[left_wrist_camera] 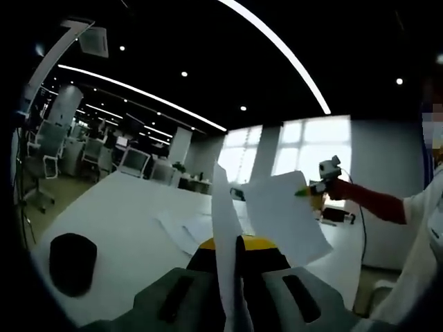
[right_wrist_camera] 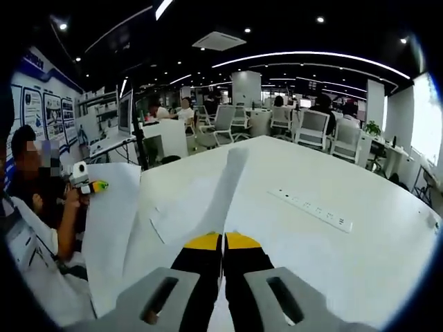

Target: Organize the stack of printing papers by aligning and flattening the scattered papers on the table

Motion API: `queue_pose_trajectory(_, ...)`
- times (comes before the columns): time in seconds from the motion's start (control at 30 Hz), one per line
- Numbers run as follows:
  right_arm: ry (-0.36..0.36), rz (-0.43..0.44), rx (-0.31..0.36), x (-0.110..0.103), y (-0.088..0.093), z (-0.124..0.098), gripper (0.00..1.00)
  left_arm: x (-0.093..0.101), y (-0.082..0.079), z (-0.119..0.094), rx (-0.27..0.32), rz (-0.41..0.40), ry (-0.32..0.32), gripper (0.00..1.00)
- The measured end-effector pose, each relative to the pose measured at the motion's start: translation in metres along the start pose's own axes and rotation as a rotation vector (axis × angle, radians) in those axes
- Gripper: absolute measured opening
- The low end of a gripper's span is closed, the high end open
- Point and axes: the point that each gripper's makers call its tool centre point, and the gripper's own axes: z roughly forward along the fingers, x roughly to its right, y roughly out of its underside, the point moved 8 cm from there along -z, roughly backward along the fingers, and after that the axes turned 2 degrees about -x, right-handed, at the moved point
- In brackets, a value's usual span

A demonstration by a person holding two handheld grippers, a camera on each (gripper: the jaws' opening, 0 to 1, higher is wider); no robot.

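Note:
My left gripper (left_wrist_camera: 234,242) is shut on a white paper sheet (left_wrist_camera: 223,207) that stands edge-on between its yellow-tipped jaws. To the right, over the table, my right gripper (left_wrist_camera: 309,190) holds a second sheet (left_wrist_camera: 284,214) by its top corner. In the right gripper view, my right gripper (right_wrist_camera: 223,238) is shut on that sheet (right_wrist_camera: 232,180), seen edge-on. At the left of that view, the left gripper (right_wrist_camera: 95,185) holds its large sheet (right_wrist_camera: 111,228) hanging down. More loose papers (left_wrist_camera: 185,228) lie flat on the white table (left_wrist_camera: 118,207).
A black cylinder (left_wrist_camera: 73,263) stands near the table's near left corner. A white power strip (right_wrist_camera: 311,204) lies on the table (right_wrist_camera: 387,242) to the right. Office chairs (right_wrist_camera: 311,128) and desks line the far side. A person's red sleeve (left_wrist_camera: 370,204) reaches in.

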Motion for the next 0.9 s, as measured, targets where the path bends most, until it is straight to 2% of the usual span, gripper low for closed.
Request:
queue_pose_trajectory(0.2,-0.025,-0.004,-0.004,-0.012,-0.003,-0.001,0.00,-0.001,0.002,0.000,-0.007,-0.005,0.001,0.06)
queue_pose_trajectory(0.47,-0.024,-0.003,0.012,-0.002,-0.012,-0.014,0.00,0.001,0.004,0.003,-0.016,-0.004,-0.002,0.06)
queue_pose_trajectory(0.9,-0.021,-0.014,0.002,0.009,-0.015,-0.032,0.00,0.000,0.008,0.006,-0.032,-0.004,-0.005,0.06)
